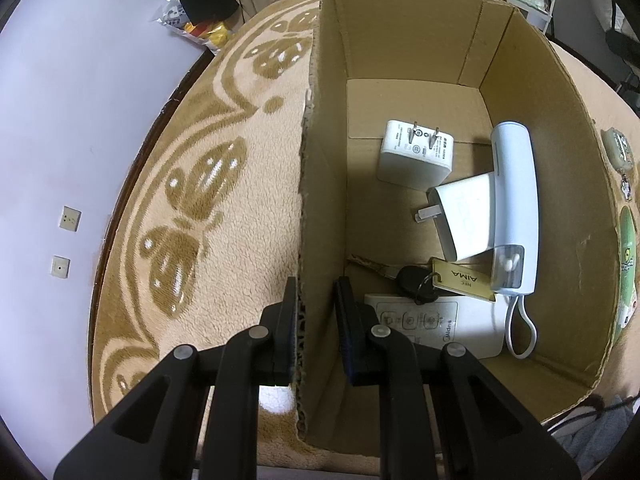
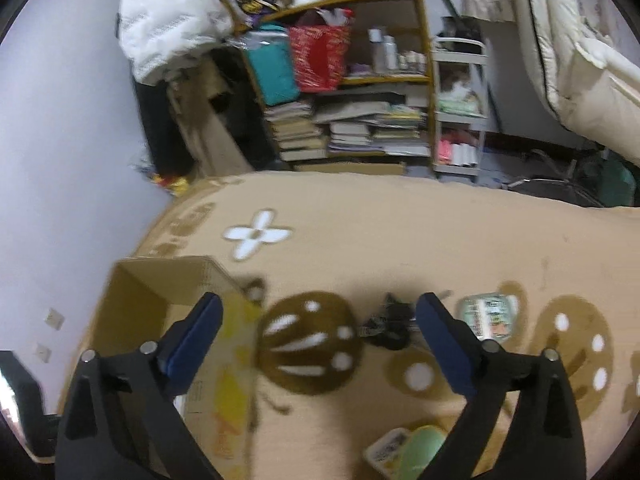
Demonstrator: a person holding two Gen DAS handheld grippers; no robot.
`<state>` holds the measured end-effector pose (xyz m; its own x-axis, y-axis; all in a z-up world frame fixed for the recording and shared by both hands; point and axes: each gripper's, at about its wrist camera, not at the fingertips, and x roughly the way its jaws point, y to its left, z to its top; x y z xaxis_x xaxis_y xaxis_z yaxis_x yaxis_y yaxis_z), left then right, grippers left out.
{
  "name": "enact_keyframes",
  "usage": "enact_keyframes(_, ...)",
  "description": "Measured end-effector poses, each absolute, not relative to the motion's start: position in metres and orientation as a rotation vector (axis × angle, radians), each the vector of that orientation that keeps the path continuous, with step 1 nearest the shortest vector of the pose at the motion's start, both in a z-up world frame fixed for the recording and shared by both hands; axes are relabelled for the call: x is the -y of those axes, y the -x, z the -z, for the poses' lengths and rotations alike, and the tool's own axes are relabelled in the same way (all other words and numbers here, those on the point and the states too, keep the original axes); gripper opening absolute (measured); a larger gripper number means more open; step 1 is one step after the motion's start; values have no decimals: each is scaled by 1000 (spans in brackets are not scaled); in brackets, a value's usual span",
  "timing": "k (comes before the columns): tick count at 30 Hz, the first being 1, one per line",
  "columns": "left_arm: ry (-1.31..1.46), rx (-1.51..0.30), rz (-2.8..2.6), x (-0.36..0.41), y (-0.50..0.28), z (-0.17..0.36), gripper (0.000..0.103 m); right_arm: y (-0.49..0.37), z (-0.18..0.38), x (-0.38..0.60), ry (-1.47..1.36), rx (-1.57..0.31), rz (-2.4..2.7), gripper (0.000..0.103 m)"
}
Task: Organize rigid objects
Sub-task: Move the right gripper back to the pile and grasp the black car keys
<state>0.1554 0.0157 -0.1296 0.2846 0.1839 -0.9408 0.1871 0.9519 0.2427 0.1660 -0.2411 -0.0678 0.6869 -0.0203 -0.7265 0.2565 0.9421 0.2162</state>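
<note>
Your left gripper (image 1: 316, 304) straddles the left wall of the cardboard box (image 1: 324, 200). One finger is outside the wall and touches it. The other finger is inside the box, with a small gap between it and the wall. So the gripper is partly open and is not pinching the wall tight.

The box sits on a tan rug (image 1: 224, 216) with brown shapes on it. Look inside the box. Near the far wall sits a white plug block (image 1: 416, 156) with its two prongs pointing up. Just beside it, toward the right wall, a second white charger (image 1: 464, 216) lies tilted. A long white gadget (image 1: 514, 204) with a cord loop rests on that charger, near the right wall. Closer to you lies a black key (image 1: 412, 280) on a ring with a gold tag (image 1: 462, 278). The key and tag lie on a flat white remote (image 1: 440, 328) at the near end of the box.

Your right gripper (image 2: 320, 320) is wide open and holds nothing. It hangs over the rug, just to the right of the box (image 2: 160, 304). This view is blurry. A dark little thing (image 2: 388, 326) lies on the rug to the right of the box, between the fingers; I cannot tell what it is. Farther right is a small pale pack (image 2: 486, 316). Another pale pack (image 2: 404, 450) lies nearer to you.
</note>
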Motion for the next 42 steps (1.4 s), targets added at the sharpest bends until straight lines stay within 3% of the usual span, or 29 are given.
enact_keyframes(24, -317, -1299, 10, -20, -158, 130, 17, -201, 168, 290, -371, -1021, 161, 103)
enact_keyframes(26, -311, -1302, 9, -21, -158, 131, 17, -202, 178, 297, -434, -1042, 143, 92)
enact_keyframes(31, -319, -1305, 4, -20, -160, 131, 17, -203, 186, 298, -436, -1054, 148, 84)
enact_keyframes(32, -322, -1304, 3, -19, -159, 132, 17, -204, 185, 298, -425, -1058, 151, 72)
enact_keyframes(36, -326, -1305, 6, -19, -160, 133, 17, -203, 184, 295, -370, -1058, 164, 56)
enact_keyframes(38, -326, -1306, 5, -18, -160, 134, 17, -203, 180, 291, -346, -1053, 168, 37)
enact_keyframes(42, -334, -1304, 5, -17, -160, 134, 18, -195, 174, 287, -326, -1033, 212, 35)
